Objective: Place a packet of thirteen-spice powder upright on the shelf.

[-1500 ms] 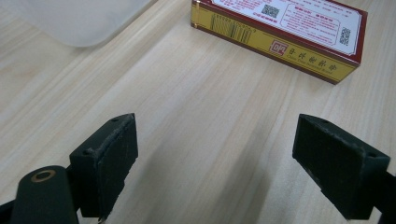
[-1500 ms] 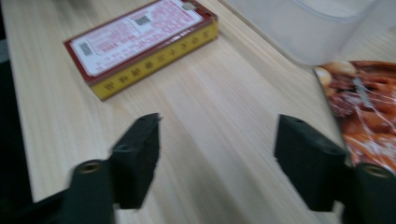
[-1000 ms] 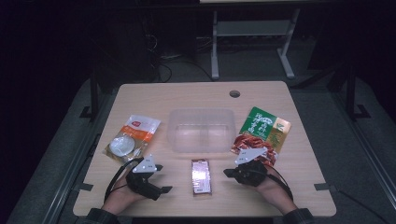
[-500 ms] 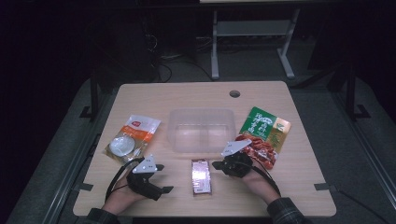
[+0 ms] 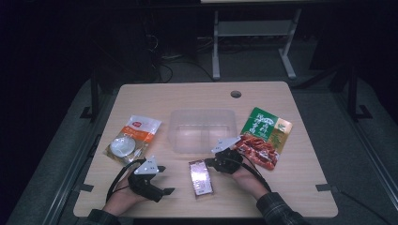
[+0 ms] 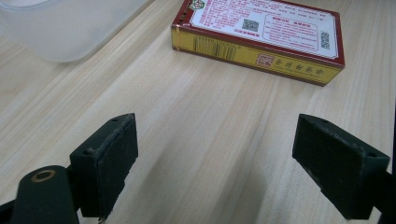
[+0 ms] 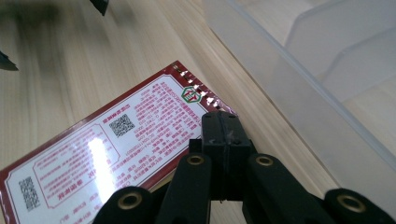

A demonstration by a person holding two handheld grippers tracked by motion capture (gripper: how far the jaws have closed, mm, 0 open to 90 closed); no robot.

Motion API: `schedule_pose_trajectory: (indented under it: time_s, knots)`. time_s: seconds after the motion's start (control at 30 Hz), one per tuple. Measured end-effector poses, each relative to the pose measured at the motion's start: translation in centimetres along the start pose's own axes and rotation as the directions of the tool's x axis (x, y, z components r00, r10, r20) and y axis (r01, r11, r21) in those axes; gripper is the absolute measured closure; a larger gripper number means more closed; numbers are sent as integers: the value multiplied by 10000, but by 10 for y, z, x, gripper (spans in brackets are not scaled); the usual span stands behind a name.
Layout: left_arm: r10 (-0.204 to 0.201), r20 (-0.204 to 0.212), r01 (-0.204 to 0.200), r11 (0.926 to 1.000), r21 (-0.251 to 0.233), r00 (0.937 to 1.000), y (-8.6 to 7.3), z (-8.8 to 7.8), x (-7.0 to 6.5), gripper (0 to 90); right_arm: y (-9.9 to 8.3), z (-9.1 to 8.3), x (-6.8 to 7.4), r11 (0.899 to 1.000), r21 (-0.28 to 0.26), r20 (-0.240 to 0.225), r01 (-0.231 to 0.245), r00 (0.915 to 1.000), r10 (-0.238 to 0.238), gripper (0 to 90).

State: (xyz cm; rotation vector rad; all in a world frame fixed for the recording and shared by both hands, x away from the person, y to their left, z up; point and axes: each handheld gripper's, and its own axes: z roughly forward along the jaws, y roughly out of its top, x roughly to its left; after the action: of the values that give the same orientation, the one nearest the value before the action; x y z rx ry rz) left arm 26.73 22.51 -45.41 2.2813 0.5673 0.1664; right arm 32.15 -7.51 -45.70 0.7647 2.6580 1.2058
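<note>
The right gripper (image 7: 219,122) has its jaws pressed together on nothing, their tip over the far end of the red box (image 5: 201,177), which lies flat near the table's (image 5: 300,187) near edge, between both hands. The left gripper (image 6: 229,163) gapes wide and empty, left of the box. Just beyond sits a clear plastic container (image 5: 202,130), with snack packets (image 5: 132,140) far left and right.
</note>
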Motion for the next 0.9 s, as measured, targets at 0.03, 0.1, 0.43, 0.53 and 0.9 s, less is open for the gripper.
schedule_pose_trajectory:
  time_s: [0.03, 0.1, 0.43, 0.53, 0.9]
  knots:
    - [0, 0, 0, 10000, 0, 10000, 0, 0, 0, 138, 0, 0, 0, 10000, 0, 0, 0, 10000, 0, 899]
    - [19, 7, -19, 10000, 29, 10000, 0, 0, 0, 138, 2, 3, 2, 10000, 0, -108, -37, 9999, 37, 899]
    - [27, 18, -27, 10000, 54, 10000, 0, 0, -1, 137, 15, 15, 15, 9990, 48, -446, 439, 9981, -436, 899]
    - [70, -13, -70, 10000, 25, 10000, -1, -1, 0, 138, 18, 2, 17, 9991, -237, -594, 352, 9976, -365, 899]
    - [-129, -41, 129, 9999, 16, 9999, -1, -1, -1, 138, 13, -16, 62, 9968, -388, -1844, 700, 9799, -760, 899]
